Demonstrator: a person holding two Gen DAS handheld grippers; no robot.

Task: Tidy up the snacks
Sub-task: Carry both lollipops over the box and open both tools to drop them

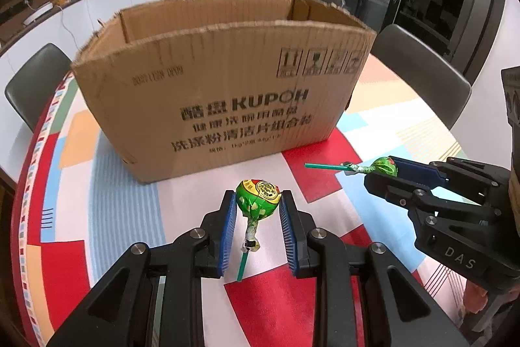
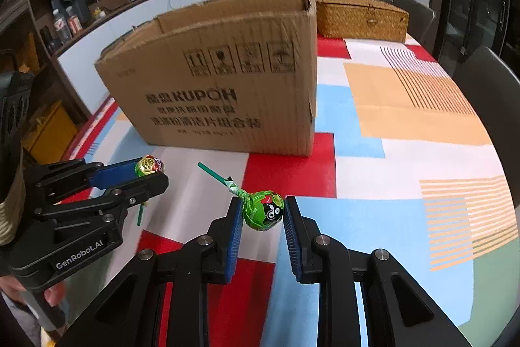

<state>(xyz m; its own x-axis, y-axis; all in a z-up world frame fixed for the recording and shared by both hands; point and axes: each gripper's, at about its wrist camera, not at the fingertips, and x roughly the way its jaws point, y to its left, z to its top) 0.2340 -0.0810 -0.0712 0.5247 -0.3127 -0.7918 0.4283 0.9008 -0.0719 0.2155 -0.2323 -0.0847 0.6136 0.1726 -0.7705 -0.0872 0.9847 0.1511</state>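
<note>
Dining table point(image 1: 107, 184) under a patchwork cloth of red, blue, white and orange, chairs around it. Left gripper point(image 1: 258, 200), bottom centre of its view, is clamped on a green lollipop point(image 1: 258, 196), head up, stick hanging toward the cloth; right gripper point(image 2: 263, 210), bottom centre of its view, pinches a second lollipop point(image 2: 264, 210) with its stick pointing to upper left. Open cardboard box point(image 1: 214, 100) stands beyond both at frame centre, a wicker basket point(image 2: 360, 19) behind it at upper right.

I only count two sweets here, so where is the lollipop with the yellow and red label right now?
The lollipop with the yellow and red label is clamped in the left gripper, stick down, above the table before the cardboard box.
</note>
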